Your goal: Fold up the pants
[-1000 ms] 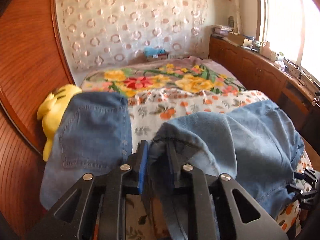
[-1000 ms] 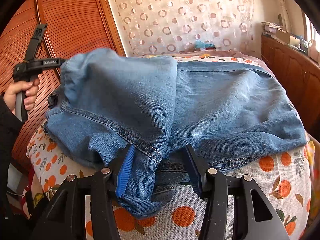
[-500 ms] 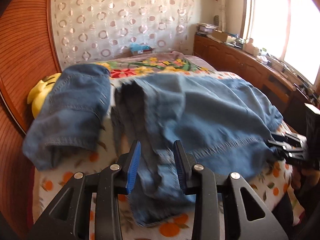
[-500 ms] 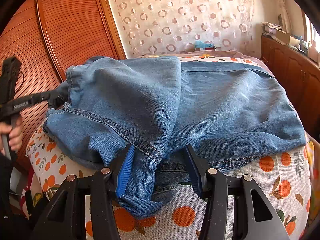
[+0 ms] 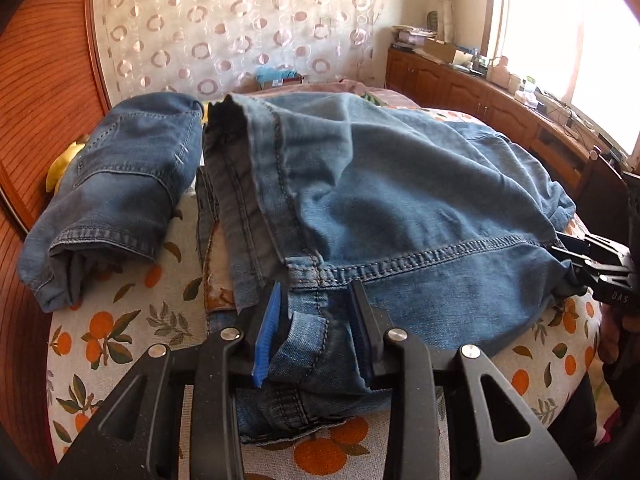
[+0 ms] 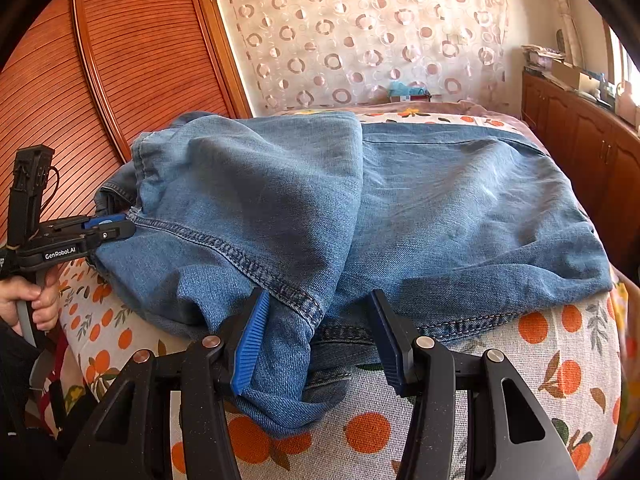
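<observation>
A pair of light blue jeans [image 5: 400, 200] lies folded over itself on the bed, also in the right wrist view [image 6: 440, 208]. My left gripper [image 5: 316, 332] is open with its jaws astride the jeans' near hem edge; denim lies between the pads. From the right wrist view it sits at the left edge [image 6: 108, 228] of the jeans. My right gripper [image 6: 316, 340] is open, jaws wide around a bunched seam corner of the jeans. It shows at the right edge [image 5: 576, 264] of the left wrist view.
A second, darker folded pair of jeans [image 5: 116, 196] lies at the left with a yellow toy [image 5: 60, 168] behind it. The orange-print bedspread [image 6: 560, 360] covers the bed. A wooden wardrobe [image 6: 120, 60] stands left, wooden cabinets [image 5: 480, 92] right.
My left gripper let go of the raised denim, opened and dropped to the near hem edge. The jeans' lifted part has settled flat. My right gripper has stayed open in place.
</observation>
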The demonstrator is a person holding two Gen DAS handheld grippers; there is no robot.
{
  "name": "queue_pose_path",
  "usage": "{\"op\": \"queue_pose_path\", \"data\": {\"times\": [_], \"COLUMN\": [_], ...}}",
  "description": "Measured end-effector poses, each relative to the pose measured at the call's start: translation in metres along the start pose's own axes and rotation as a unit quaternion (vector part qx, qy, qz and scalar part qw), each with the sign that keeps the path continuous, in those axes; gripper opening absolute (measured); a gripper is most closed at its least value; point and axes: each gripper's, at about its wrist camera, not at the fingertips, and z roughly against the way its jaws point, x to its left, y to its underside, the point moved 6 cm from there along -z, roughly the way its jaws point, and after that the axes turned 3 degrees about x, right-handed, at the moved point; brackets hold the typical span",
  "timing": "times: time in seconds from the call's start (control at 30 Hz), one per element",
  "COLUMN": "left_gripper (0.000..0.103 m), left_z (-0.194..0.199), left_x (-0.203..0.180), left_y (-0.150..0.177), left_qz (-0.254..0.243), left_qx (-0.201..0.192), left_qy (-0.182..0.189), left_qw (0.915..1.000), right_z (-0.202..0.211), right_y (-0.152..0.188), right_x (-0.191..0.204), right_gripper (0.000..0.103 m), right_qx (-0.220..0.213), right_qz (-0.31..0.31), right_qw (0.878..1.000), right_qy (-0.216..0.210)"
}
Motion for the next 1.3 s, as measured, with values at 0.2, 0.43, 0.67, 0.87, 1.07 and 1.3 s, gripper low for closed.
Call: {"op": "queue_pose_path", "data": {"times": [0.2,0.43,0.67,0.87,1.07,1.3], "left_gripper": [0.019,0.02,0.029,0.053,0.053,0.053], "left_z": [0.036,0.067,0.047,0.063,0.064,0.041], "left_x": [-0.001,0.016,0.029,0.03,0.02,-0.004], "left_y": [0.002,0.022,0.041,0.03,0.004,-0.037], "left_qz": [0.006,0.031,0.056,0.048,0.035,0.006], "left_qx": [-0.054,-0.065,-0.031,-0.06,-0.076,-0.084], "left_qy": [0.014,0.012,0.004,-0.001,0.002,0.015], "left_qw": [0.9984,0.9974,0.998,0.9971,0.9965,0.9963], "right_z": [0.0,0.019,0.027,0.022,0.029,0.046], "right_y": [0.0,-0.006,-0.013,-0.006,-0.008,-0.005], "right_x": [0.001,-0.001,0.007,0.015,0.012,-0.007], "right_gripper": [0.052,0.053,0.053,0.053,0.053,0.053], "right_qx": [-0.001,-0.01,-0.021,-0.009,-0.01,-0.016], "right_qz": [0.002,-0.008,-0.001,0.015,0.022,0.019], "right_qw": [1.0,1.0,1.0,1.0,1.0,0.998], "right_qy": [0.003,-0.023,-0.013,0.003,0.018,0.051]}}
